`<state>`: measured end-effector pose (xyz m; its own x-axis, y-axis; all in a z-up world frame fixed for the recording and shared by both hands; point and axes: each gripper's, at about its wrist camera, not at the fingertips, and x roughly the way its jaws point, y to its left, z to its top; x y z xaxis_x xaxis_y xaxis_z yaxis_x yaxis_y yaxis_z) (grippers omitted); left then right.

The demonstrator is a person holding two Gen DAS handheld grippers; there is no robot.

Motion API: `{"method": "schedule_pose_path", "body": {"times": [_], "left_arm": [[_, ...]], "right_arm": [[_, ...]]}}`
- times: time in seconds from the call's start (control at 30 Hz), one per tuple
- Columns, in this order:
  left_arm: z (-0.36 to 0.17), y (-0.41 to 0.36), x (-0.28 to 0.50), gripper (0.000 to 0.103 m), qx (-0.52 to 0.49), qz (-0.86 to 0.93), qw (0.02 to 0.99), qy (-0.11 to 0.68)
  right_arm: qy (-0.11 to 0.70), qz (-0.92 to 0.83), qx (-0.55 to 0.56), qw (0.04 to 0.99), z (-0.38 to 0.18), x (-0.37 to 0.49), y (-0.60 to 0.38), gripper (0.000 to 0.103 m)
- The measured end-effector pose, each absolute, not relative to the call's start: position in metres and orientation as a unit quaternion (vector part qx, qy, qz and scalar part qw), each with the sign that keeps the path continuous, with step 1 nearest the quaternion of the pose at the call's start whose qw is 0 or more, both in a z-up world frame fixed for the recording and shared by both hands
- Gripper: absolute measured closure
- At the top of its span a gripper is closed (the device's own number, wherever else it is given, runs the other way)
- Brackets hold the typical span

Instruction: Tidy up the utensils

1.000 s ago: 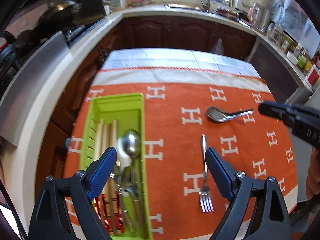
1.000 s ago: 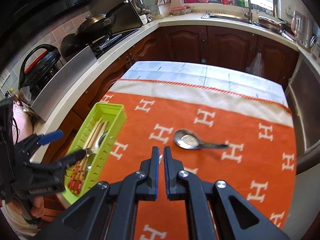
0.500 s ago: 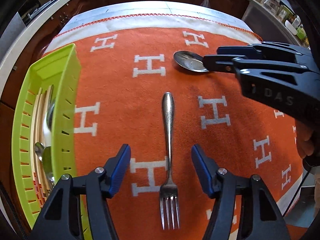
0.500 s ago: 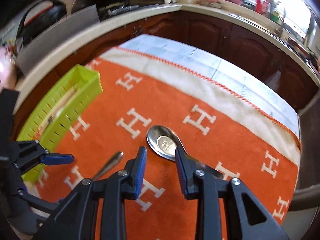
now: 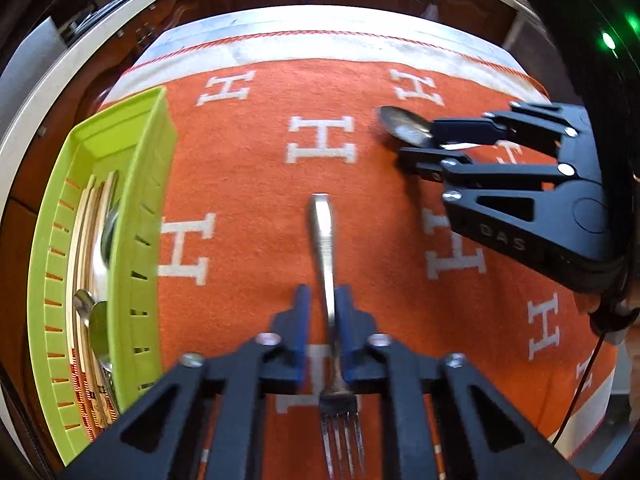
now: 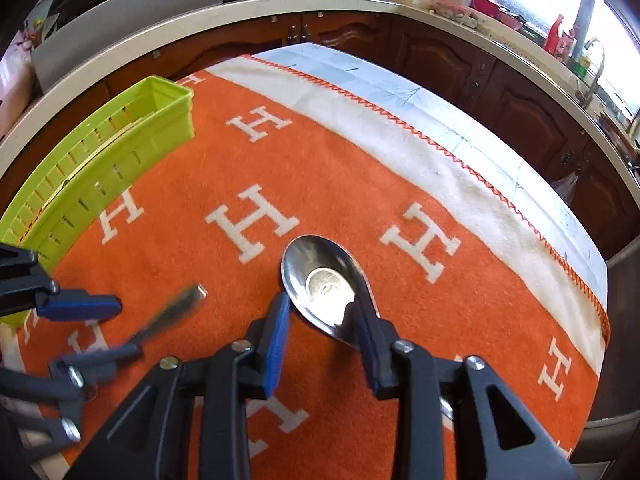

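The fork (image 5: 325, 256), slim polished steel with a flat rounded handle end, lies on the orange blanket (image 5: 248, 184) with its handle toward twelve o'clock and its four tines toward six. The left gripper (image 5: 325, 312) has its blue ribbed fingers (image 5: 301, 320) pressed onto the fork's neck, pinching it.

At two o'clock from the fork the spoon (image 6: 320, 280), a broad mirror-bright oval bowl, rests on the same woolly cloth with white H letters. The right gripper (image 6: 324, 320) straddles the spoon where bowl meets handle; its fingers (image 6: 278, 336) are spread and opening, clear of the metal, and they hide the handle.

At nine o'clock stands the lime plastic basket (image 5: 152, 184), slotted along its walls, holding pale chopsticks (image 5: 86, 240) and steel spoons. Dark wooden cabinets (image 6: 440, 60) ring the bench beyond.
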<state>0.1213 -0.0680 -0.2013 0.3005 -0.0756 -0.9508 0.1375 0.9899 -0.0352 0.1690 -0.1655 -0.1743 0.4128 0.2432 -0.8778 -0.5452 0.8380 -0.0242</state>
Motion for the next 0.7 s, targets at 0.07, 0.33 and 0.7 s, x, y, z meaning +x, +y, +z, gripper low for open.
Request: {"method": "schedule_pose_path", "body": {"times": [0.07, 0.33, 0.7], "left_arm": [[-0.201, -0.063, 0.124, 0.098, 0.004, -0.07, 0.803, 0.591], [-0.2, -0.048, 0.127, 0.099, -0.038, -0.087, 0.792, 0.603], [-0.169, -0.024, 0.108, 0.099, -0.044, -0.1, 0.806, 0.581]], "right_arm": [[0.493, 0.238, -0.138, 0.825, -0.175, 0.174, -0.169, 0.064], [0.497, 0.197, -0.131, 0.835, -0.173, 0.18, -0.171, 0.095], [0.522, 0.209, 0.006, 0.827, -0.149, 0.15, -0.198, 0.099]]}}
